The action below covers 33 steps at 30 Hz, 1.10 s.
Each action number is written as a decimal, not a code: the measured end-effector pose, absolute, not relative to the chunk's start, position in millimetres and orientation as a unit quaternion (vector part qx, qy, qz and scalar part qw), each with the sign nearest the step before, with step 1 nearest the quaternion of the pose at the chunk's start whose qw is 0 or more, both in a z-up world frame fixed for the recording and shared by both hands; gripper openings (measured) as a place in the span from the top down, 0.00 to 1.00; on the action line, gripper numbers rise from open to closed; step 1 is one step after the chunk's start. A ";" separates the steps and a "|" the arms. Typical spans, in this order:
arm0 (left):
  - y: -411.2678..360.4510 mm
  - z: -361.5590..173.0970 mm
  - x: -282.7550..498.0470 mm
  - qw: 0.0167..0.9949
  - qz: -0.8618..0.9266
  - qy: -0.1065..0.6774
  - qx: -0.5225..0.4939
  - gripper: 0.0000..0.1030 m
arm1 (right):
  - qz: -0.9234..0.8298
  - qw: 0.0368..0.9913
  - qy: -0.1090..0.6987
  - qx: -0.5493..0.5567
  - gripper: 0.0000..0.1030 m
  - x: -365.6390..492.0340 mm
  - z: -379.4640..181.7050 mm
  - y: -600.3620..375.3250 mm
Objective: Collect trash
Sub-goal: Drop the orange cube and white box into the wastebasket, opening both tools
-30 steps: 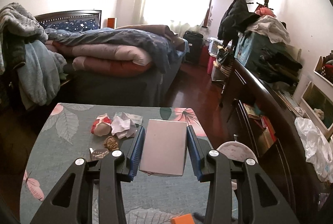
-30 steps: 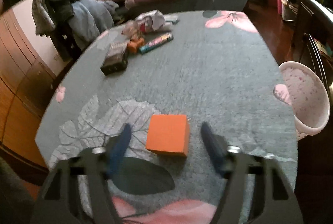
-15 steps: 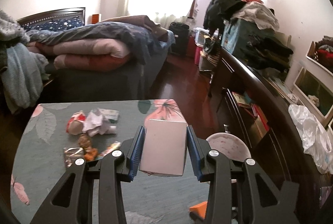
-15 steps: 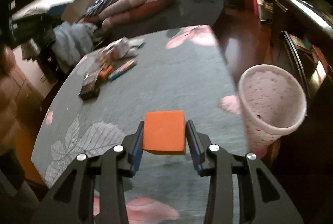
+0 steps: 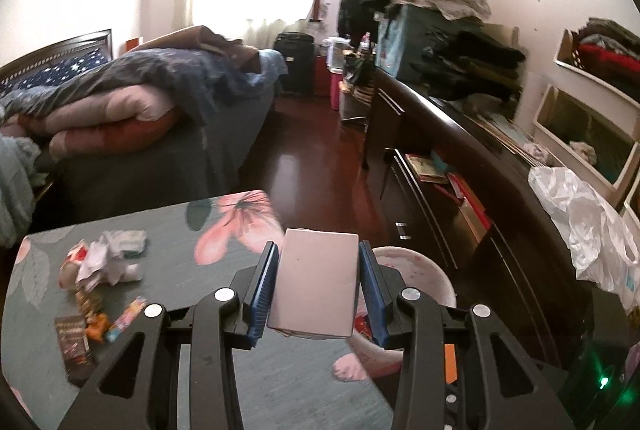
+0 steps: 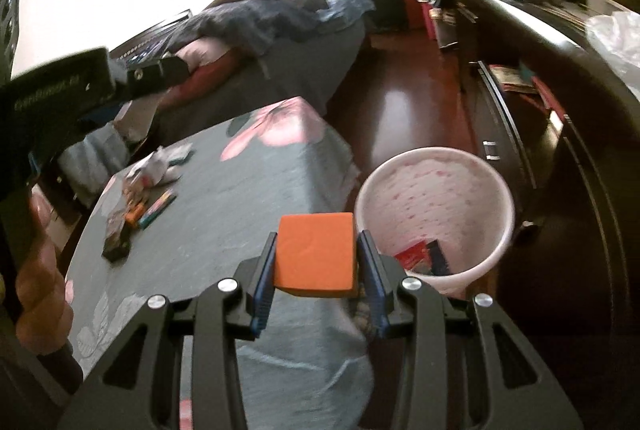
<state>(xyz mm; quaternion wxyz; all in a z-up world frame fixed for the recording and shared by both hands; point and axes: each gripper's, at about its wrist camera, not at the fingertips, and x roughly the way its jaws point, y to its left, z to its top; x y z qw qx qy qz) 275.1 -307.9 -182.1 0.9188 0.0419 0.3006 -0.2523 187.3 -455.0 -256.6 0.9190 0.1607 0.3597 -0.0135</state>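
Note:
My left gripper is shut on a flat pale pink box, held above the table's right edge with the pink bin just beyond it. My right gripper is shut on an orange box, held at the table's right edge beside the bin. The bin holds a red packet and a dark packet. More trash lies on the table: crumpled paper and wrappers, small snack packets, a dark packet.
The table has a grey floral cloth. A dark long dresser runs along the right with a white plastic bag on it. A bed with piled quilts stands behind the table. The left gripper's body shows in the right wrist view.
Both grippers have moved right toward the bin, each still holding its box. The right gripper closed on the orange box a second ago and lifted it off the table.

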 end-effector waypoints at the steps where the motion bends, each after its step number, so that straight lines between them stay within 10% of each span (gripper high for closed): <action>1: -313.7 -182.5 275.8 0.918 -0.257 0.300 0.045 0.60 | -0.019 0.920 0.357 0.164 0.62 187.0 -256.4 -462.2; 33: -444.3 -258.1 347.5 0.871 -0.329 0.356 0.076 0.60 | -0.170 0.885 0.366 0.230 0.61 266.7 -332.7 -592.6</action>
